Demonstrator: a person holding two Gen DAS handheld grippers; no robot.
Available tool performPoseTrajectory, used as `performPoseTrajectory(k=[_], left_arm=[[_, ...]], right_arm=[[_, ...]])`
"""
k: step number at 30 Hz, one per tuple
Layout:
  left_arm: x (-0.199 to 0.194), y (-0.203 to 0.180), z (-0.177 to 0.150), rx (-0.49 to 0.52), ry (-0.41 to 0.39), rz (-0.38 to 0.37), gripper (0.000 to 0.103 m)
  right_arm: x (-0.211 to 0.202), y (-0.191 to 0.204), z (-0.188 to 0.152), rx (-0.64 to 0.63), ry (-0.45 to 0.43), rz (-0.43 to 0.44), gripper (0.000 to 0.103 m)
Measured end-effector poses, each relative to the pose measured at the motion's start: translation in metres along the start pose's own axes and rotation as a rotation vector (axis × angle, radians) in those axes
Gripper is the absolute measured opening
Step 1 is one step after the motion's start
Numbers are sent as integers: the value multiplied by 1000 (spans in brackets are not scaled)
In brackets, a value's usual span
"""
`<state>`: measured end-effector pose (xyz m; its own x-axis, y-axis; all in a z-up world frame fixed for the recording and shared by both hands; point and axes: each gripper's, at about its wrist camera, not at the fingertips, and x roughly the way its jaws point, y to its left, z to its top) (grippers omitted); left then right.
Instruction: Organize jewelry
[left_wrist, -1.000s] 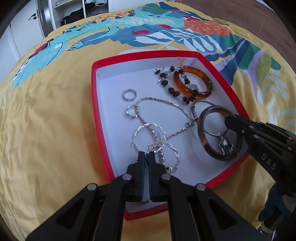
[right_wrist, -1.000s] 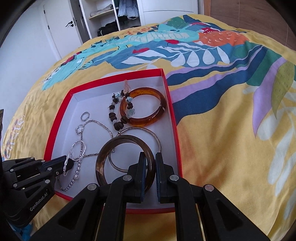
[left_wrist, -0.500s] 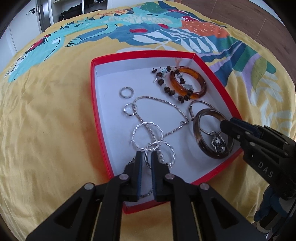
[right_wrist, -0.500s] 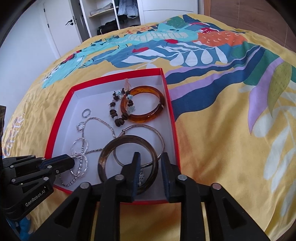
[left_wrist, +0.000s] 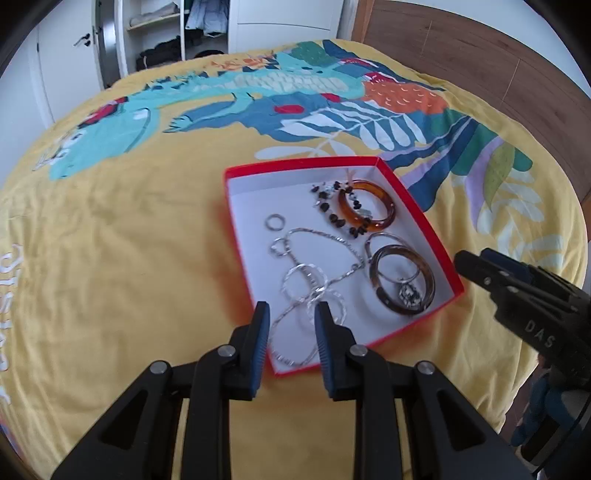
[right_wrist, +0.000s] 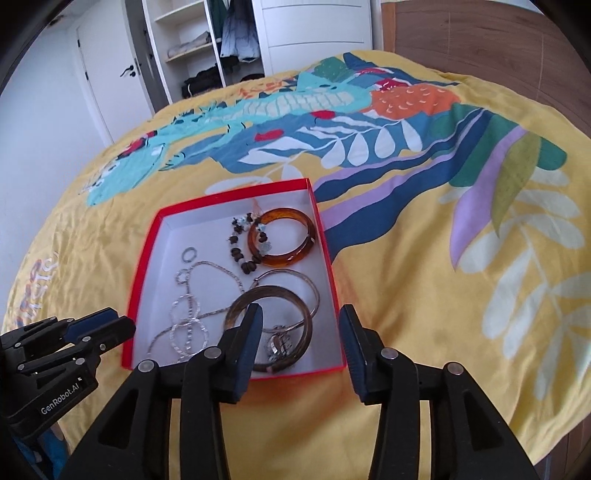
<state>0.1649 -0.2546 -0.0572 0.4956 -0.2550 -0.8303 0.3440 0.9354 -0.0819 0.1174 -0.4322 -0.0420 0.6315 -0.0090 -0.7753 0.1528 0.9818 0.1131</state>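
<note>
A red box (left_wrist: 420, 206) with a white inside lies on the bed; it also shows in the right wrist view (right_wrist: 142, 258). In it lie an amber bangle (left_wrist: 384, 214), a dark beaded bracelet (left_wrist: 334, 218), a dark brown bangle (left_wrist: 428, 275), a thin silver bangle (right_wrist: 312, 286), silver chains and hoops (left_wrist: 314, 280) and a small ring (left_wrist: 275, 222). My left gripper (left_wrist: 290, 314) is open and empty above the box's near edge. My right gripper (right_wrist: 301, 317) is open and empty above the brown bangle (right_wrist: 303, 306).
The box sits on a yellow bedspread (left_wrist: 110, 277) with a blue and teal print. A wooden headboard (left_wrist: 480, 62) is behind at the right. White wardrobe doors and shelves (right_wrist: 192, 44) stand past the bed's far end.
Both grippers have opened and pulled up and back from the box. The left let go of the silver hoops; the right let go of the brown bangle. Both pieces now lie in the box.
</note>
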Motion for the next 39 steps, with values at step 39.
performPoseTrajectory(k=[39], left_arm=[[-211, 112, -129, -222, -183, 218, 29]], right_arm=[[-168, 127, -78, -164, -157, 129, 72]])
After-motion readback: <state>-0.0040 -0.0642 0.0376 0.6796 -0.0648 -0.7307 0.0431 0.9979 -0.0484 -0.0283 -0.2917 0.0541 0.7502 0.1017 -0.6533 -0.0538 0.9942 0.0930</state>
